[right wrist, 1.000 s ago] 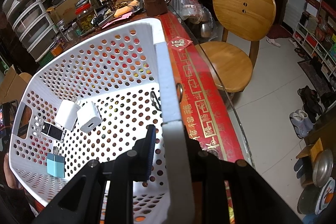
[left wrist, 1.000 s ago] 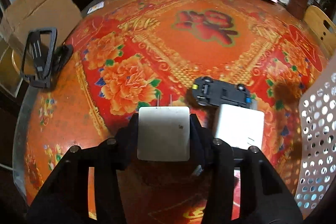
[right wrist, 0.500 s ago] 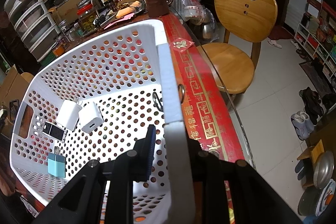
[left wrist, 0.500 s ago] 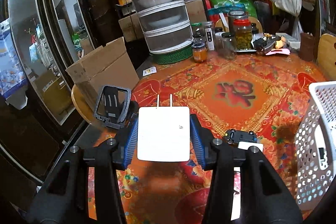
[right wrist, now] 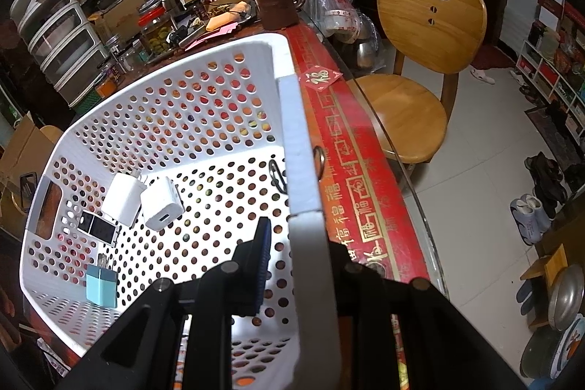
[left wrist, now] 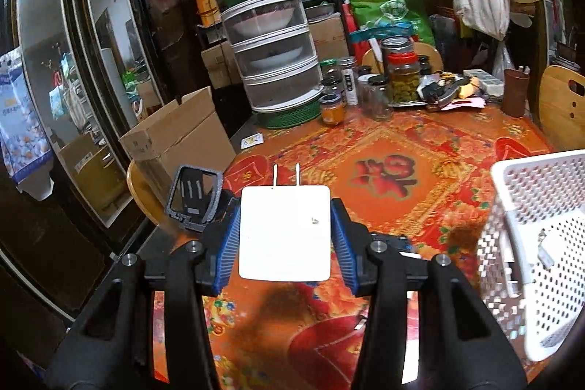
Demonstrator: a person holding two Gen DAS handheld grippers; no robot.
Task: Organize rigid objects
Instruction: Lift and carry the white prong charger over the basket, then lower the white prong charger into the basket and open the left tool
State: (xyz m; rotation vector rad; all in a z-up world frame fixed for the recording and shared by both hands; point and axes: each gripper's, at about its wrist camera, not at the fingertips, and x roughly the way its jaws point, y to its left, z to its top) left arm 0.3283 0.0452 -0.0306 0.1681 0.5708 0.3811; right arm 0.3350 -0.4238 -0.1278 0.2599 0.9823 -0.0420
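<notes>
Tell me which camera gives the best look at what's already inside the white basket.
Right wrist view: it looks down into the white basket, showing two white chargers, a blue one and a black item. Left wrist view shows only its perforated side.

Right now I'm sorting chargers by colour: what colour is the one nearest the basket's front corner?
Light blue charger, clearest in the right wrist view.

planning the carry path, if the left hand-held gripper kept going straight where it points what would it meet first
Probably bare tablecloth first; the left hand-held gripper, holding the white charger, points slightly down. Depth is unclear.
</notes>
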